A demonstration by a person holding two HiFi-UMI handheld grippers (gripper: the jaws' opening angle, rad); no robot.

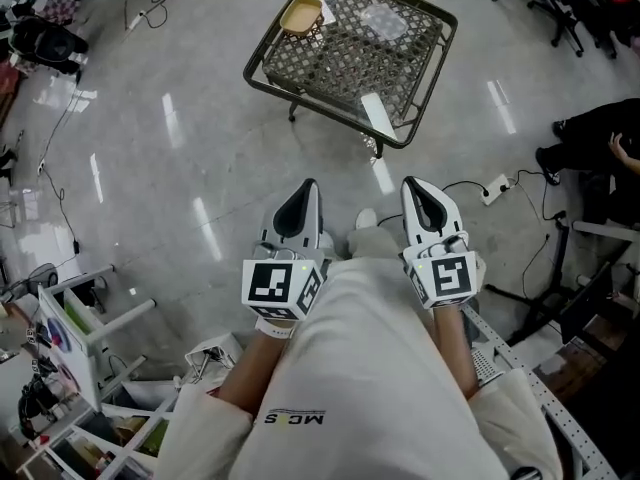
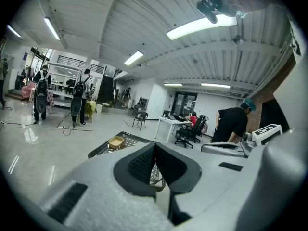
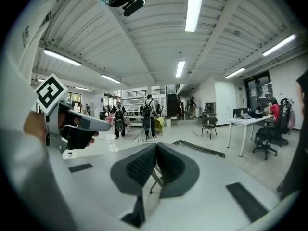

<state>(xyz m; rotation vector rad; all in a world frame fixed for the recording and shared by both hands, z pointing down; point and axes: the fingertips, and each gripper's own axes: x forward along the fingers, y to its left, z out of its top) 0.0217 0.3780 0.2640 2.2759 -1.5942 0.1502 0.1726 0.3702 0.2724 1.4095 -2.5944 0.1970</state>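
**Both hand-held grippers closed and empty, short of the wire tabletop**

Pale shirt fabric (image 1: 370,368) fills the bottom of the head view, and the two tools are held just in front of it, side by side. The left hand-held gripper (image 1: 305,193) has its jaws pressed together with nothing between them; its own view shows the dark ribbed pads (image 2: 142,165) meeting in one seam. The right hand-held gripper (image 1: 420,190) is the same, pads (image 3: 139,167) closed on each other and holding nothing.

Ahead across bare floor, apart from both tools, stands the wire-mesh tabletop (image 1: 262,76). A yellow bowl (image 1: 301,14) sits at its far left corner, a clear plastic piece (image 1: 383,20) lies on the mesh to the bowl's right, and a white strip (image 1: 377,115) lies on the near rim.

Only the head view shows this layout from above. The left gripper view catches the tabletop low over its jaws, with the bowl (image 2: 116,141) on it; the right gripper view shows just a dark rim of it. The gripper views add the ceiling lights, people with backpacks (image 2: 79,97) far back, and a person in a dark top (image 2: 233,124) bent over.

On the floor to the right lie a power strip (image 1: 493,190) and its cables; a white rack (image 1: 70,338) stands at lower left.
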